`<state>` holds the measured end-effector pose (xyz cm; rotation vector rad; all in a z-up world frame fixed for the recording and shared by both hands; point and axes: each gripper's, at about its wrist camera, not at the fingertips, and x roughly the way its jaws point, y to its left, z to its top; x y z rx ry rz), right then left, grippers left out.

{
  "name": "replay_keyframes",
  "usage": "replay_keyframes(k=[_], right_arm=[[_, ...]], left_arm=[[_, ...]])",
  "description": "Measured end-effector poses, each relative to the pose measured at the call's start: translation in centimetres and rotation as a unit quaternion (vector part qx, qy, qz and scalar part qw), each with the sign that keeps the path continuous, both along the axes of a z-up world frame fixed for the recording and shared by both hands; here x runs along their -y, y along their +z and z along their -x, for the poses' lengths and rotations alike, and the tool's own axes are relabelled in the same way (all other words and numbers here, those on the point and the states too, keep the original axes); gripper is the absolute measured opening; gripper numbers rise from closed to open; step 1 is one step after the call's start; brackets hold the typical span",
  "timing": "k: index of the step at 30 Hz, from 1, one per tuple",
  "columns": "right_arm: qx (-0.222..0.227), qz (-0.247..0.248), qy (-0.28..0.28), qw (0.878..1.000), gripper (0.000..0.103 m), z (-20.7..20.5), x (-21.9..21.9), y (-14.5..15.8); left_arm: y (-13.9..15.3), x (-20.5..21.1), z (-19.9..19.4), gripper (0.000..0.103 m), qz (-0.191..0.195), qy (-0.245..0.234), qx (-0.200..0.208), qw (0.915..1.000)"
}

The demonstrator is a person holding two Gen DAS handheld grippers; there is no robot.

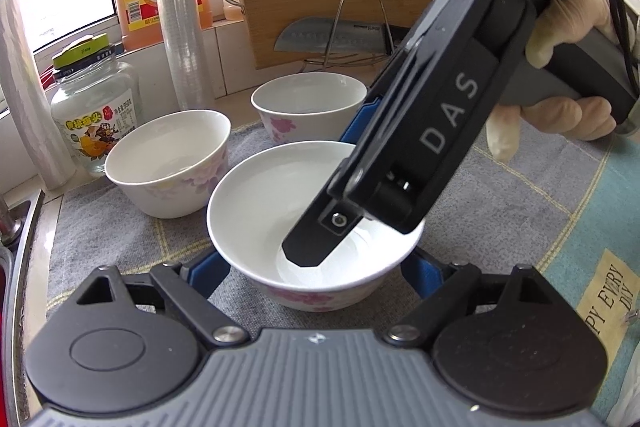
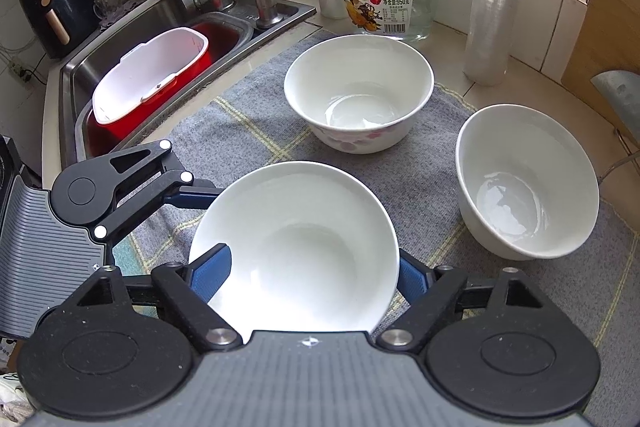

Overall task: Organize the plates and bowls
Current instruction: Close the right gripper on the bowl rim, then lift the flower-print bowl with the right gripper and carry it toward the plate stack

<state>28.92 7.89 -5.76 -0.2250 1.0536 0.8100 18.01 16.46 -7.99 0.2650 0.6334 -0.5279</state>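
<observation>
**One bowl between both tongs**

Left wrist view: my left tongs [image 1: 314, 261] clasp the near bowl [image 1: 256, 195] by its outer sides, blue fingers [image 1: 208, 269] pressed to it. The bowl sits on the grey checked cloth [image 1: 120, 227] on the counter. The right tongs [image 1: 326, 199], held by a gloved hand [image 1: 560, 115], straddle its far wall, one finger inside. Two more flowered bowls [image 1: 168, 155] stand behind, by a glass jar [image 1: 92, 99].

Right wrist view: one right finger lies inside the rim, the other outside; whether they pinch, I cannot tell. A red tub [image 2: 152, 75] sits in the sink [image 2: 224, 15].
</observation>
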Motion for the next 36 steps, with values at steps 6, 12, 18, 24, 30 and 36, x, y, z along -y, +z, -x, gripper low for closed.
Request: replay_keyframes(k=[6,12,18,24,30,36], right_arm=[[-0.018,-0.01,-0.009,1.0,0.086,-0.4,0.4,0.2],[-0.038,-0.022,-0.023,0.999,0.086,-0.9,0.9,0.2],[-0.029,-0.011,-0.021,0.999,0.086,-0.3,0.6,0.6],[-0.023,-0.009,-0.022,0.999,0.086,0.6,0.6,1.1],[-0.02,-0.013,-0.038,0.999,0.086,1.8,1.0,1.7],[-0.015,-0.018,-0.06,0.998,0.086,3.2,1.4,2.3]], left_arm=[[0.0,-0.1,0.0,0.091,0.001,-0.005,0.0,1.0],[0.0,0.1,0.1,0.091,-0.003,-0.007,0.0,1.0],[0.2,0.1,0.1,0.091,-0.004,-0.008,-0.006,0.9999],[0.7,0.1,0.5,0.091,-0.007,-0.015,-0.016,0.9997],[1.4,0.2,1.2,0.091,-0.015,-0.032,-0.02,0.9992],[2.3,0.2,1.9,0.091,-0.025,-0.056,-0.022,0.9979]])
